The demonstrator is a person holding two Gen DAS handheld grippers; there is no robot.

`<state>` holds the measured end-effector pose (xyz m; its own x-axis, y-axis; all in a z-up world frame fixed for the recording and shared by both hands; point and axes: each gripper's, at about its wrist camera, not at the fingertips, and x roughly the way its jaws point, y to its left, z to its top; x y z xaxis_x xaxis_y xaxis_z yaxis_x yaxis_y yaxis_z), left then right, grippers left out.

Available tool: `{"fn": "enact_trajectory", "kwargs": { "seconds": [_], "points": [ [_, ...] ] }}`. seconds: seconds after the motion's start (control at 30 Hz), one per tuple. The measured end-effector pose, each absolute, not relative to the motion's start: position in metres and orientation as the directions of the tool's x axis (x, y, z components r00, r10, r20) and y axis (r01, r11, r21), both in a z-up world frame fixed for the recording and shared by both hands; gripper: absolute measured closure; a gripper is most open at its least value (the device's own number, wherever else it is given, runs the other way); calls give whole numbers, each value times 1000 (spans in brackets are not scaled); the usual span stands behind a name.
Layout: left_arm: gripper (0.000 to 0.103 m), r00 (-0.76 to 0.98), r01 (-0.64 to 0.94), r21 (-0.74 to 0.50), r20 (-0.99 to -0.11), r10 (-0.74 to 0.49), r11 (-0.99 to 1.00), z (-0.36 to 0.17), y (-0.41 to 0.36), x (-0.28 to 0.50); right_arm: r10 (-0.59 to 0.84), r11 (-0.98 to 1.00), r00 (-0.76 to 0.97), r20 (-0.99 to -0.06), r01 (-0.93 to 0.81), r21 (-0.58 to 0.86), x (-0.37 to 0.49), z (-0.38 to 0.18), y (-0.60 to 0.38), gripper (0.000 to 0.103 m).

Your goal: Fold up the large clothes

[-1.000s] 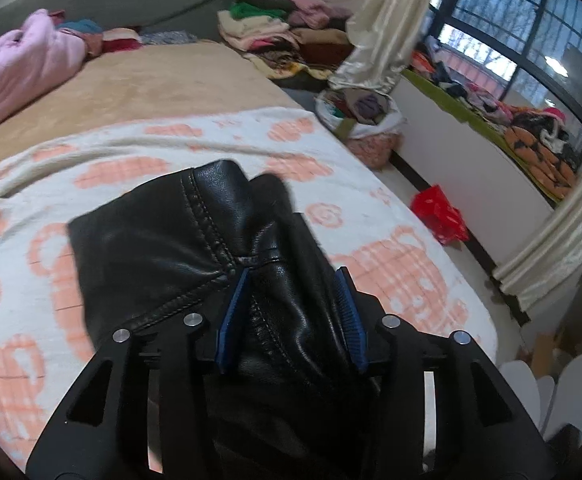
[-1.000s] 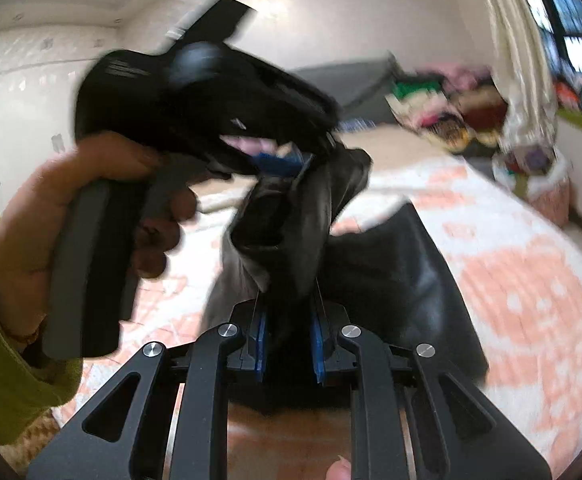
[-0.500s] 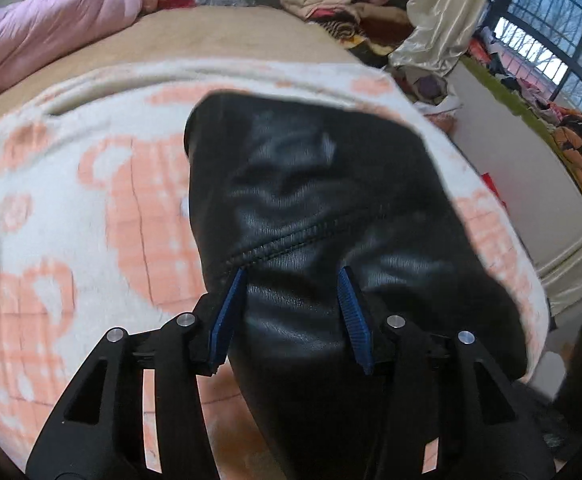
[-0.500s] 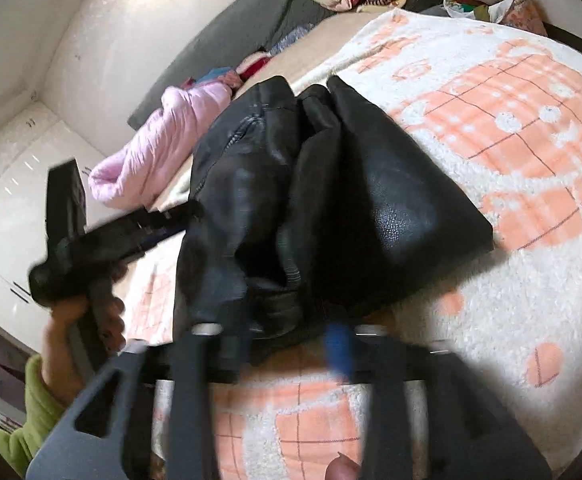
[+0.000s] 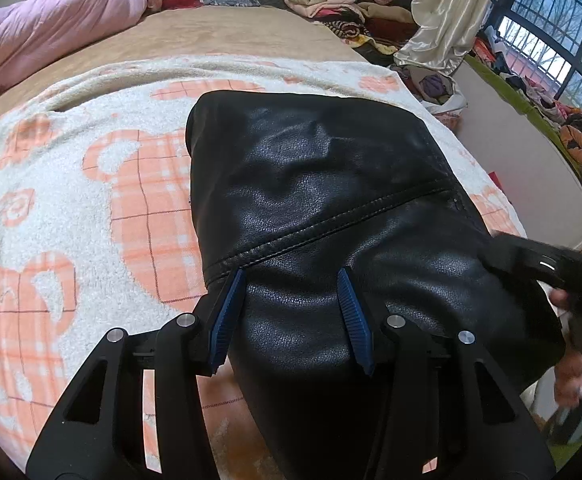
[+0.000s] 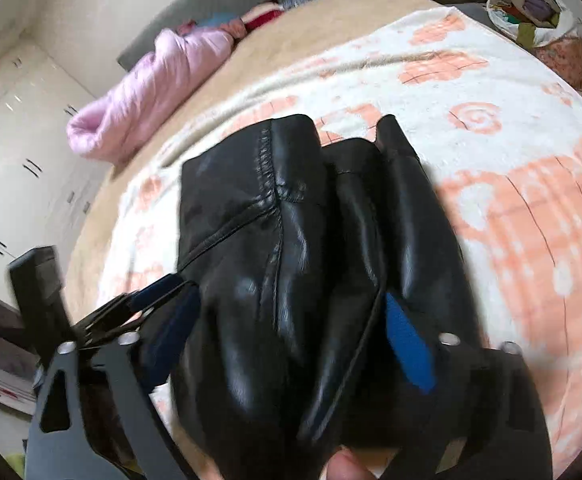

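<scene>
Leather, black and glossy, fills both wrist views: a folded black leather garment [image 5: 331,208] lies on the peach-and-white blanket [image 5: 51,200] spread over the bed, its far folded edge toward 12 o'clock in the left wrist view and its near bulk running back under the camera at 6 o'clock. That 12-to-6 line looks like its long axis. The left gripper [image 5: 291,312] straddles the near part of the bundle just below a stitched seam, blue pads on either flank and apparently pressing in, so I read it as clenched on the leather. The right gripper [image 6: 291,336] has just been opening its jaws; the garment sits between its blue pads, but they stand wide and the picture is blurred, so it reads as released rather than grasping. In the left view that gripper's black body shows at 3 o'clock, at the garment's right edge, with the person's hand [image 5: 571,364] behind it. Both hands are at the near end, so any further fold or smoothing would likely have to travel toward 12 o'clock, and the left one alone has purchase. A pink quilted coat [image 5: 51,24] lies well apart at 11 o'clock.
</scene>
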<state>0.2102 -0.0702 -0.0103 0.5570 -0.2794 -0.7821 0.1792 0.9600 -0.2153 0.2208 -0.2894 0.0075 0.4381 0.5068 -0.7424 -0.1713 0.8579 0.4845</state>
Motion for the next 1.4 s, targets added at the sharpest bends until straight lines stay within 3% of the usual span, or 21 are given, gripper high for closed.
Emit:
{"fn": "enact_trajectory", "kwargs": {
  "seconds": [0.07,0.13,0.23,0.3,0.4,0.57,0.7,0.9,0.97,1.13,1.3,1.33,1.37,1.4],
  "points": [
    [64,549,185,-219,-785,-286,958,-11,-70,210,517,856,437,-736,-240,459,230,10,-279,64],
    [64,551,193,-216,-783,-288,957,-10,-71,210,497,868,460,-736,-277,412,225,14,-271,79],
    [62,568,199,-257,-756,-325,946,-1,-66,207,482,870,543,-687,-386,305,211,43,-260,85],
    [48,588,206,-274,-733,-343,939,13,-62,204,497,860,591,-636,-431,272,199,67,-264,85],
    [42,598,231,-272,-718,-356,934,30,-65,199,488,870,647,-586,-411,272,199,84,-292,85],
    [34,563,241,-241,-754,-338,940,17,-83,201,512,859,592,-623,-343,380,220,39,-334,85],
    [29,517,239,-246,-787,-337,939,-5,-96,205,492,868,540,-683,-246,431,228,-21,-348,82],
    [29,507,235,-253,-792,-341,938,-13,-98,206,457,883,572,-681,-203,422,230,-42,-351,69],
    [28,508,233,-253,-792,-339,939,-12,-97,206,437,893,590,-678,-192,408,226,-39,-349,63],
    [23,511,231,-255,-790,-340,939,-14,-97,201,360,927,654,-665,-172,332,199,-17,-355,26],
    [23,503,231,-279,-786,-360,932,-14,-93,196,457,879,617,-641,-203,432,167,-11,-368,22],
    [23,503,232,-279,-786,-360,932,-13,-94,196,470,872,600,-647,-204,444,164,-13,-368,25],
    [20,503,232,-280,-785,-361,932,-14,-95,194,485,866,570,-664,-207,455,162,-20,-366,42],
    [18,499,233,-283,-786,-364,930,-14,-95,193,500,858,556,-663,-216,466,161,-23,-365,68]
  ]
}}
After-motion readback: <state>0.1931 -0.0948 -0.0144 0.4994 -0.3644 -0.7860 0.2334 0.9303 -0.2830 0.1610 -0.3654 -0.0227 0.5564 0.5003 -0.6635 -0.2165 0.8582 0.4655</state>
